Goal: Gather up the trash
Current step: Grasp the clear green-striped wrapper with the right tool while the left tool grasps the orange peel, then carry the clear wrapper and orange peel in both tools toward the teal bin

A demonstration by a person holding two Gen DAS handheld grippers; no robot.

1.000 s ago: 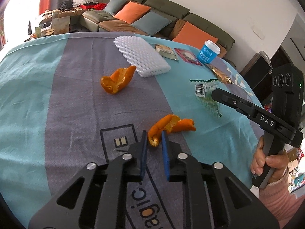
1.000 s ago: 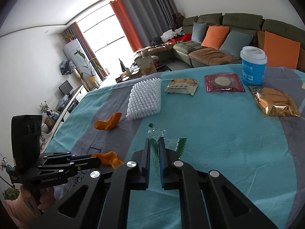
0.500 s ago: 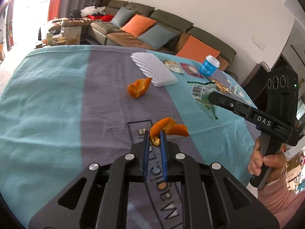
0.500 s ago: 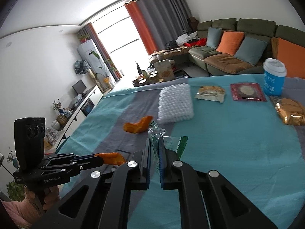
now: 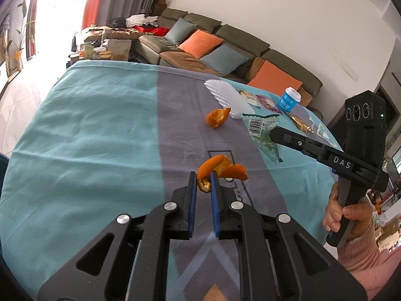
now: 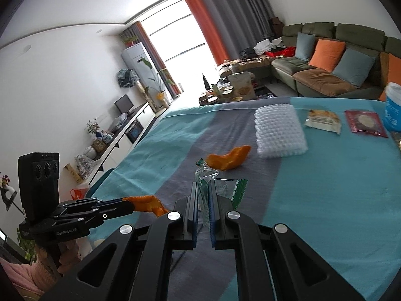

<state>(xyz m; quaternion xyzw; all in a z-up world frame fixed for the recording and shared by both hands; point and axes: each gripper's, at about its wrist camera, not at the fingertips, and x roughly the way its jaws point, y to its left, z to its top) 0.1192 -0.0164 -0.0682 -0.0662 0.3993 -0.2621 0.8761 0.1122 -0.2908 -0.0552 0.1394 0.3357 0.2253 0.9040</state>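
The left gripper [image 5: 203, 184] grasps an orange peel [image 5: 220, 169] and the right gripper [image 6: 202, 195] a clear wrapper [image 6: 206, 176]; both are lifted off the worktop [image 5: 87, 138], and the next move is probably carrying them to a bin, which is out of view.

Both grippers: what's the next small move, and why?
Probably carry both loads away toward a bin, which neither view shows. The left gripper is shut on an orange peel lifted off the cloth, and the right gripper is shut on a clear plastic wrapper. A second peel stays for later.
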